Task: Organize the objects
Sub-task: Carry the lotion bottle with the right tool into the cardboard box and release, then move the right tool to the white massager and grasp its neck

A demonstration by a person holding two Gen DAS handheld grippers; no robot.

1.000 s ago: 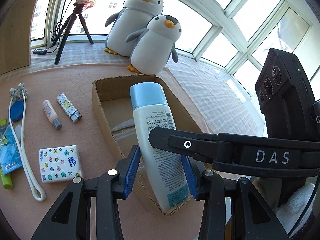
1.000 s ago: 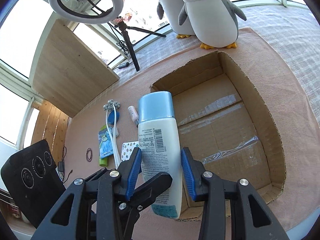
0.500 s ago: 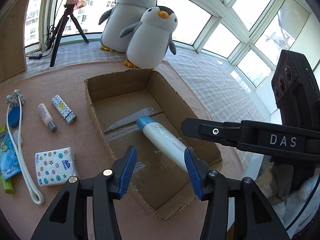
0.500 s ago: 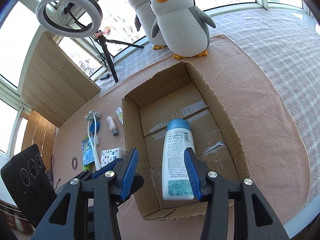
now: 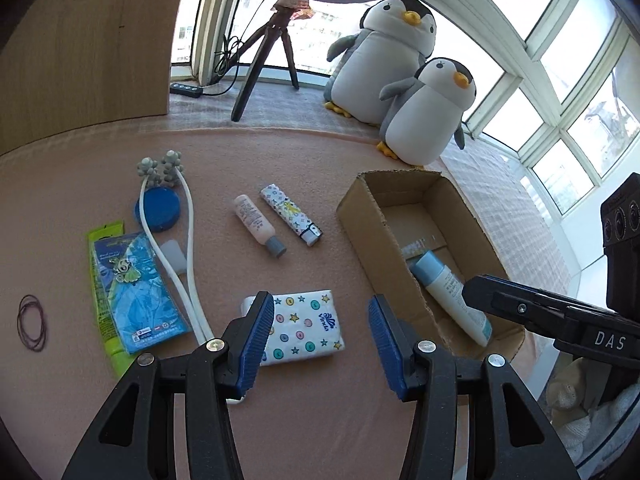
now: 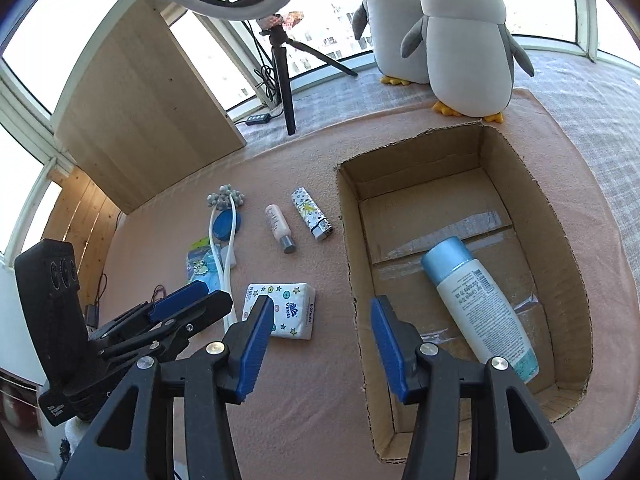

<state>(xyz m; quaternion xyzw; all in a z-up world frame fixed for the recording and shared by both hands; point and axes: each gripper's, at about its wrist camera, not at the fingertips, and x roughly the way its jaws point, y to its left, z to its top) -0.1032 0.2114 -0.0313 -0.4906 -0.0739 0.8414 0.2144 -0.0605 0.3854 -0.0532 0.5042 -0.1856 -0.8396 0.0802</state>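
Both tools are empty with their blue-padded jaws spread wide. The left tool (image 5: 321, 334) hangs low over the pink counter (image 5: 320, 420), its jaws framing a tissue pack (image 5: 301, 327) printed with stars and buttons; judging by that framing, the pack looks like the next thing to be picked up. The right tool (image 6: 322, 334) hovers over the near left wall of the cardboard box (image 6: 560, 216), one jaw toward the tissue pack (image 6: 285, 307) and the other over the box edge, so it seems to be simply waiting with nothing to hold. The box sits open-topped on the counter, to the right of the loose things, which suits it as the collecting place. Inside it a white bottle (image 6: 478, 300) with a pale blue cap lies flat on the taped floor, cap pointing toward the far end; this is the one item already put away. The rest lies outside the box, well apart from it to the left: a small pink bottle (image 5: 259, 225) and a patterned lighter (image 5: 291, 214) side by side, a blue round tin (image 5: 157, 210) under a white looped massager (image 5: 176, 248), a blue packet (image 5: 132, 280) over a green tube, and hair bands (image 5: 31, 322) at the far left. Two plush penguins (image 5: 404, 88) sit beyond the counter by the windows, apparently not part of the sorting.
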